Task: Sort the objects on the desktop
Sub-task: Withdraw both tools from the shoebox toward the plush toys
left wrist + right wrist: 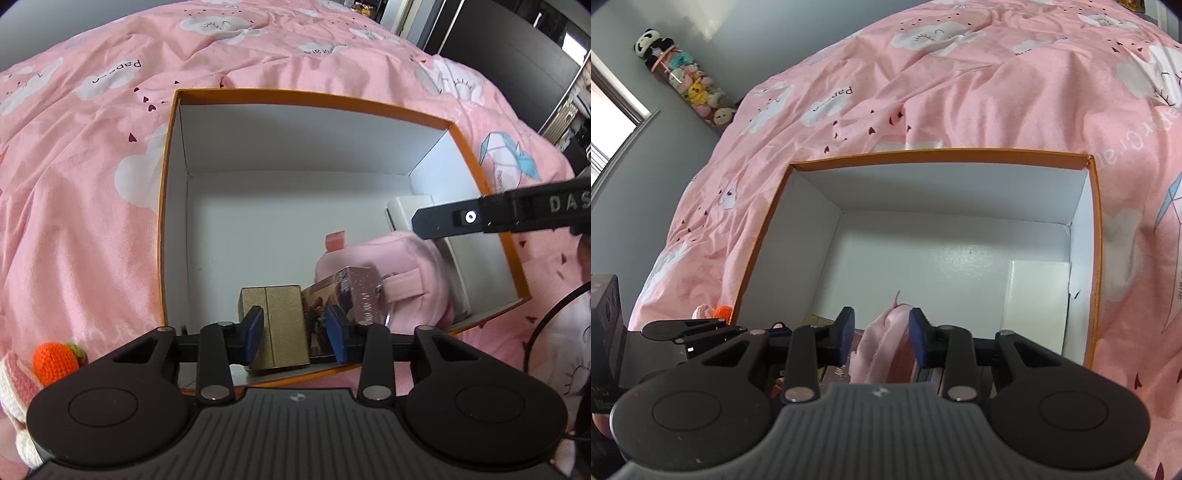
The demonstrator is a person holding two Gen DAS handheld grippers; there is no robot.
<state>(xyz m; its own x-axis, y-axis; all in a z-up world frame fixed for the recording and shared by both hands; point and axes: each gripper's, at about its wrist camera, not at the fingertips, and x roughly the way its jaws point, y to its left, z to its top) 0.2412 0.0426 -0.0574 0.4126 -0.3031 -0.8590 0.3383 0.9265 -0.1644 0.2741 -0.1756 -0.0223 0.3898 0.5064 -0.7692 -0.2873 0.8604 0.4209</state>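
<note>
Both grippers hang over the near end of the orange box [168,206] on the pink quilt [92,166]: the left gripper [295,334] has its blue pads [255,332] part open around a gold box [277,325], apparently not pressing it, and that box's long axis runs straight away from the gripper. The right gripper [881,334] is part open too, its 2 pads [918,332] either side of a pink plush pouch [882,343]; I cannot tell if they touch it. A printed card box [332,295] lies between the gold box and the pouch.
</note>
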